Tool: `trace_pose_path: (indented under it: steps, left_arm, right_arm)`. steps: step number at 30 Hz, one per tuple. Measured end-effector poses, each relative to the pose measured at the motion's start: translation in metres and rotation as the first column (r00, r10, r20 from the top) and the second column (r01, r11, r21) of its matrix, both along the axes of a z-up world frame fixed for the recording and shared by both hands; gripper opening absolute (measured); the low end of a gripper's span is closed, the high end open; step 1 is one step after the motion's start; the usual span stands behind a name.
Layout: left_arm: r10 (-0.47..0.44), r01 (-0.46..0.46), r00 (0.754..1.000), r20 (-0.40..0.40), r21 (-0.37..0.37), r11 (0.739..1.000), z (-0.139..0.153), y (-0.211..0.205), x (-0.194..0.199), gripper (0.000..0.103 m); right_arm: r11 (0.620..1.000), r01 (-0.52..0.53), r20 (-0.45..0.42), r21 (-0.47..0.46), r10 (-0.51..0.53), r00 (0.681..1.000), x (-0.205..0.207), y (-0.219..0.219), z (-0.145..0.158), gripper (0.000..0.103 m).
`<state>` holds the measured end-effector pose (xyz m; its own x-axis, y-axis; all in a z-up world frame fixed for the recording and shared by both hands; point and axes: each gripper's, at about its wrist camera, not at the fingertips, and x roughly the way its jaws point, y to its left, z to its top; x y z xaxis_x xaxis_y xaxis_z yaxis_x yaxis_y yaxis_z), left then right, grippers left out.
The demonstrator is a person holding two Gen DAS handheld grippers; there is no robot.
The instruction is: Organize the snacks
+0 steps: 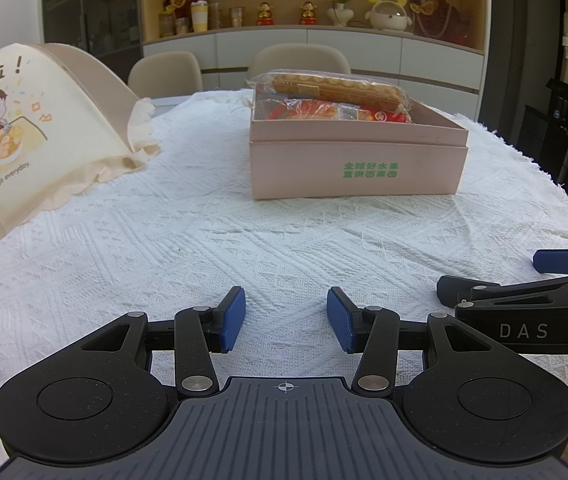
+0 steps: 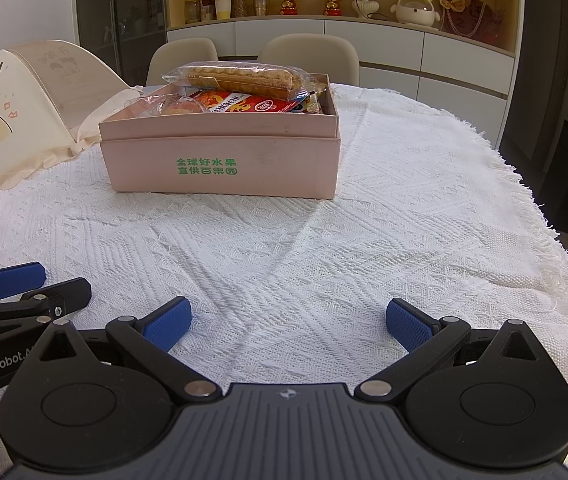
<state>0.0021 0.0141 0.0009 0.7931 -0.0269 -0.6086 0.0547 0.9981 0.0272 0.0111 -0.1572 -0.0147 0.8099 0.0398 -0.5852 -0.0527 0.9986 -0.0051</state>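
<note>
Your snack packets (image 2: 244,92) sit heaped in the pink box (image 2: 220,160) on the white tablecloth (image 2: 323,248), the long biscuit pack (image 2: 240,74) lying across the top above the rim. Judged by their crinkled film they are light, slippery and crushable, so pinch the long pack gently at mid-length or by a sealed end. Your left gripper (image 1: 285,320) and right gripper (image 2: 287,324) both stand open and empty, low over the cloth, well short of the box ahead.
</note>
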Motion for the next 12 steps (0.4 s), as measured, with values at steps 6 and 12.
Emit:
trace_pose_path:
  steps: [6,12]
  left_arm:
    - [0.0,0.0,1.0,0.0,-0.001,1.0,0.0,0.0001,0.0001,0.052]
    - [0.0,0.0,1.0,0.002,0.001,1.0,0.0009,-0.0011,-0.0003,0.052]
  right_arm:
    - [1.0,0.0,0.0,0.0,0.0,1.0,0.0,0.0,0.0,0.103]
    - [1.0,0.0,0.0,0.0,0.0,1.0,0.0001,0.0,0.0,0.103]
